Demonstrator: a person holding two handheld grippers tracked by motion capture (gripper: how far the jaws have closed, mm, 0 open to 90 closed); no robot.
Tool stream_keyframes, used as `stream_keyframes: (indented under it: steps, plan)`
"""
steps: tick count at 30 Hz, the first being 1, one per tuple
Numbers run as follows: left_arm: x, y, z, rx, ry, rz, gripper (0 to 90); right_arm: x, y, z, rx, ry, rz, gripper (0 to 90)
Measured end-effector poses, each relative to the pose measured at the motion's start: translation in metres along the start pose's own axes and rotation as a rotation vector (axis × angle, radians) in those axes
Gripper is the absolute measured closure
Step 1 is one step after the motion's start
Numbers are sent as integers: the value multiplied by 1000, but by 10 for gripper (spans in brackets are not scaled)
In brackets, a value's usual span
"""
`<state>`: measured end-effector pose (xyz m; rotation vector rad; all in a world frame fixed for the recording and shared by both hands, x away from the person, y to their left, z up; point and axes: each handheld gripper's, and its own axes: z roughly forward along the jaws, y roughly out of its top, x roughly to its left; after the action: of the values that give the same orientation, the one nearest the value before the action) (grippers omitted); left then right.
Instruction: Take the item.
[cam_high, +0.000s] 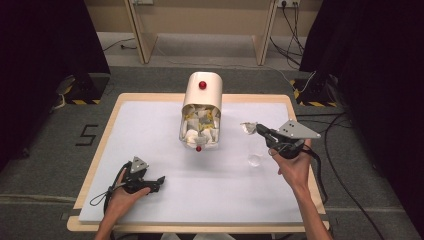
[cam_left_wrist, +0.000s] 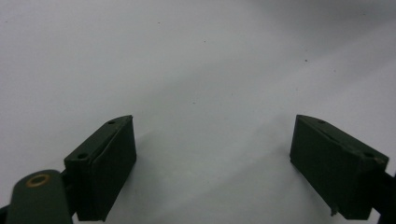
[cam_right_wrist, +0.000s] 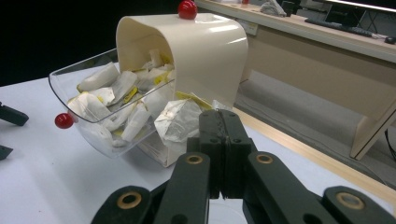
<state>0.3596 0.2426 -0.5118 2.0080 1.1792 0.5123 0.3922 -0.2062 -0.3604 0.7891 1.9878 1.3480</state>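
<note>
A cream hooded box stands at the table's far middle, and its clear drawer is tipped out toward me, full of white and yellow sachets. In the right gripper view the box and drawer sit just ahead on the left. My right gripper hovers to the right of the drawer. Its jaws are shut on the edge of one sachet, which sticks out past the tips of that gripper. My left gripper rests open on the near left of the table, with bare white surface between its jaws.
Red knobs mark the drawer front and the box top. A small clear round thing lies on the white table top below the right gripper. Wooden desk legs and cables lie beyond the far edge.
</note>
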Motion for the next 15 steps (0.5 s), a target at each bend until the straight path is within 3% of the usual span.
stream_keyframes:
  steps: [15]
  plan:
    - [0, 0, 0, 0, 1, 1, 137, -5, -18, -15, 26, -20, 22, 898]
